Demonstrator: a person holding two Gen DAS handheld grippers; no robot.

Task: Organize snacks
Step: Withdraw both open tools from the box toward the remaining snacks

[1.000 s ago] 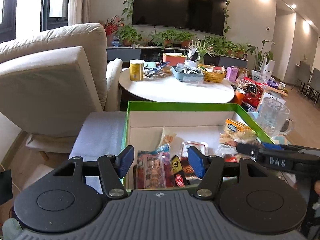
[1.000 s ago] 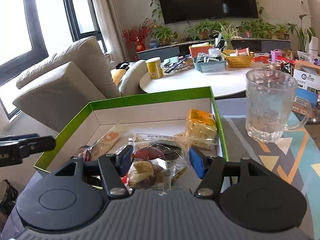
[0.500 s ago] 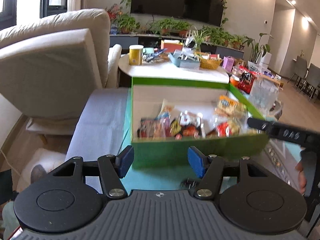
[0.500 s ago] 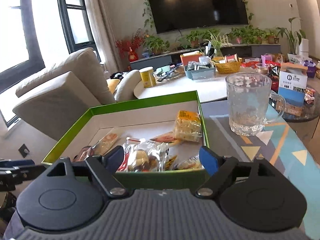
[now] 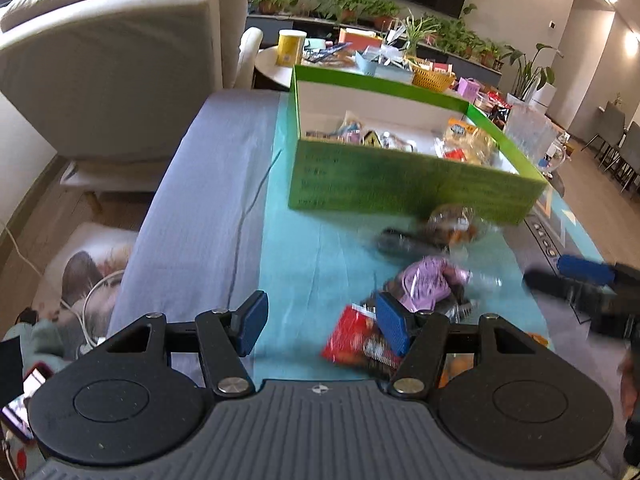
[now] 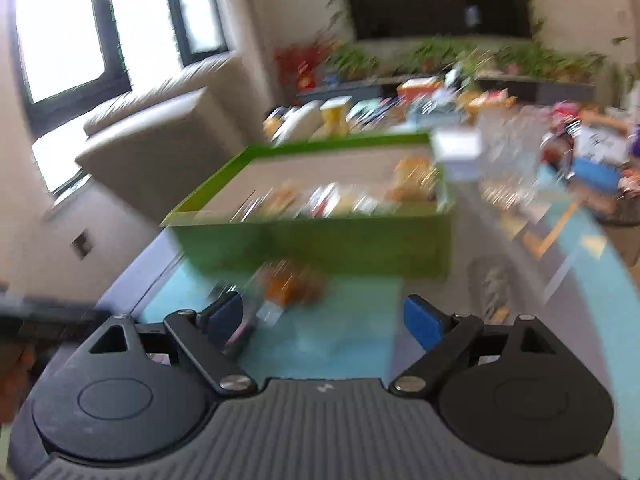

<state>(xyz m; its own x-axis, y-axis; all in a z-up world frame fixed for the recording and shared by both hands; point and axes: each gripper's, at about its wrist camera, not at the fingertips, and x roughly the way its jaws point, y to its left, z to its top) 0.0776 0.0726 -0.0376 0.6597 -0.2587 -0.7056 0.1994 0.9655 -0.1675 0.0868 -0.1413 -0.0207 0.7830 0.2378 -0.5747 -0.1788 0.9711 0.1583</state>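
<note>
left gripper apart, empty | right gripper apart, seemingly empty | loose snack packets before green box

- The green box looks like matt cardboard, with a pale paper-like lining inside.
- The snack packets at lower centre right of the left wrist view are glossy plastic film; the red packet shines too.
- The table wears a smooth teal cloth with faint creases, beside a matt grey-lilac cloth.
- The left gripper body is matt black plastic with a ribbed grey shell; its fingers carry textured blue pads and metal pivot screws.
- The armchair at upper left is cream woven cloth.
- The glass mug is clear and textured.
</note>
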